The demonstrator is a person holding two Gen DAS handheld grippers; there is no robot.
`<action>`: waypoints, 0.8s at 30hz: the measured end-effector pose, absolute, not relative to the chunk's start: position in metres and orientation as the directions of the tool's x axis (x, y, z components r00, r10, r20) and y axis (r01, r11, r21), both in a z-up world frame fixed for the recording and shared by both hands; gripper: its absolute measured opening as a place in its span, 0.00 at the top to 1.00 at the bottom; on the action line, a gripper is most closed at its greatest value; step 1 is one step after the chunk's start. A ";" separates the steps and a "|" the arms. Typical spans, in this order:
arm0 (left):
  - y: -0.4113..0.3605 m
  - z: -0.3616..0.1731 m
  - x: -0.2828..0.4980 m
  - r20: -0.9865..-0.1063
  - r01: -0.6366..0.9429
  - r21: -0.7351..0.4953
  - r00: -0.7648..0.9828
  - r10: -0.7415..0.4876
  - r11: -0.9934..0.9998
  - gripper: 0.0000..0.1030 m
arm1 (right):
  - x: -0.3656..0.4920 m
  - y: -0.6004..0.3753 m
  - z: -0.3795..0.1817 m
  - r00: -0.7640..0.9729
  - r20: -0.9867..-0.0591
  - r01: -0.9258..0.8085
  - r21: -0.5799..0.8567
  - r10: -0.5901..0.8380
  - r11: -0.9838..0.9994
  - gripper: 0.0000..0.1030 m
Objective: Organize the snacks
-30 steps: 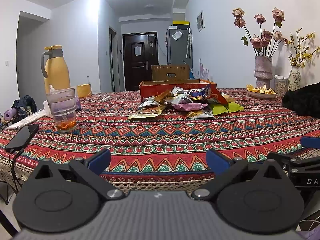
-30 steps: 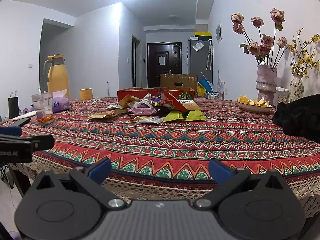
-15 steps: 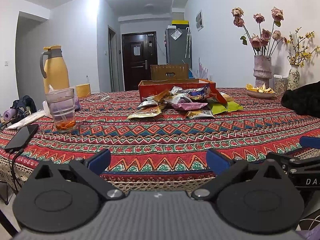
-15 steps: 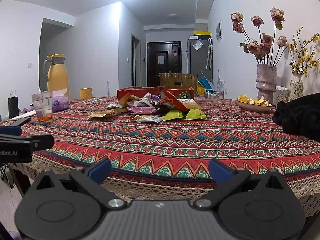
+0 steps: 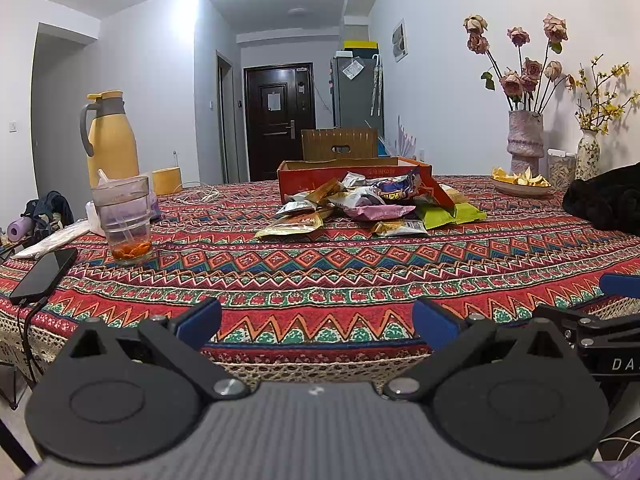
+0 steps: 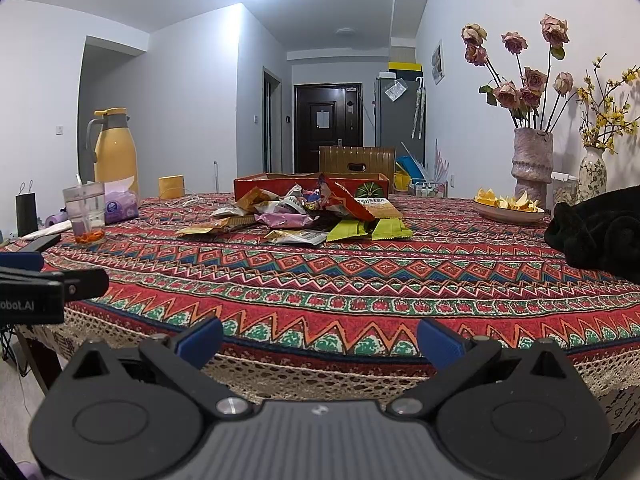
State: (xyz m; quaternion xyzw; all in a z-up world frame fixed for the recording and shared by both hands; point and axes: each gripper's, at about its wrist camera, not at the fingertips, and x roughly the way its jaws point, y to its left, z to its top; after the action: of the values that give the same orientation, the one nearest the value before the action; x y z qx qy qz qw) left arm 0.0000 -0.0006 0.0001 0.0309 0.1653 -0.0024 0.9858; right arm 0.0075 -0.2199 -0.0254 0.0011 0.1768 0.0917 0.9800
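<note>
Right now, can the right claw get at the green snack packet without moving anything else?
Probably yes. The right claw is open and empty at the table's near edge; only bare tablecloth lies before the green snack packet, at the pile's near right side.

A patterned tablecloth (image 5: 320,272) in red, green and blue zigzags covers the table. On it, near its left edge, stands a glass tumbler (image 5: 124,220) with orange bits at the bottom; a black phone (image 5: 44,270) lies just left of the tumbler, nearer the cloth's edge, and a yellow thermos jug (image 5: 110,136) rises behind it. Far right on the cloth, a shallow bowl of yellow peel (image 5: 520,184) sits before a pinkish vase of dried roses (image 5: 524,140), with a black cloth bundle (image 5: 604,204) heaped right of the bowl. Beyond the table stands a dark door (image 5: 280,120).
</note>
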 end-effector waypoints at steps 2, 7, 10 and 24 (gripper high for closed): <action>-0.001 0.000 0.000 -0.326 0.015 0.060 0.945 0.005 0.998 0.00 | 0.007 -0.220 -0.025 0.921 -0.346 -0.180 0.035 0.180 0.983 0.00; 0.000 0.000 0.000 -0.328 0.015 0.059 0.945 0.006 0.998 0.00 | 0.008 -0.220 -0.026 0.921 -0.347 -0.180 0.034 0.180 0.983 0.00; 0.000 0.000 0.000 -0.328 0.014 0.059 0.945 0.007 0.998 0.00 | 0.008 -0.219 -0.026 0.921 -0.345 -0.179 0.030 0.179 0.983 0.00; 0.000 0.001 0.001 -0.335 0.013 0.052 0.942 0.006 0.999 0.00 | 0.007 -0.220 -0.026 0.921 -0.344 -0.181 0.034 0.181 0.983 0.00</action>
State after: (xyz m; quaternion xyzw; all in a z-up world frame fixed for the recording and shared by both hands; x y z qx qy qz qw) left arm 0.0008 -0.0001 0.0008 0.0268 0.1699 -0.0017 0.9851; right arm 0.0068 -0.2199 -0.0264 0.0006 0.1757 0.0924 0.9801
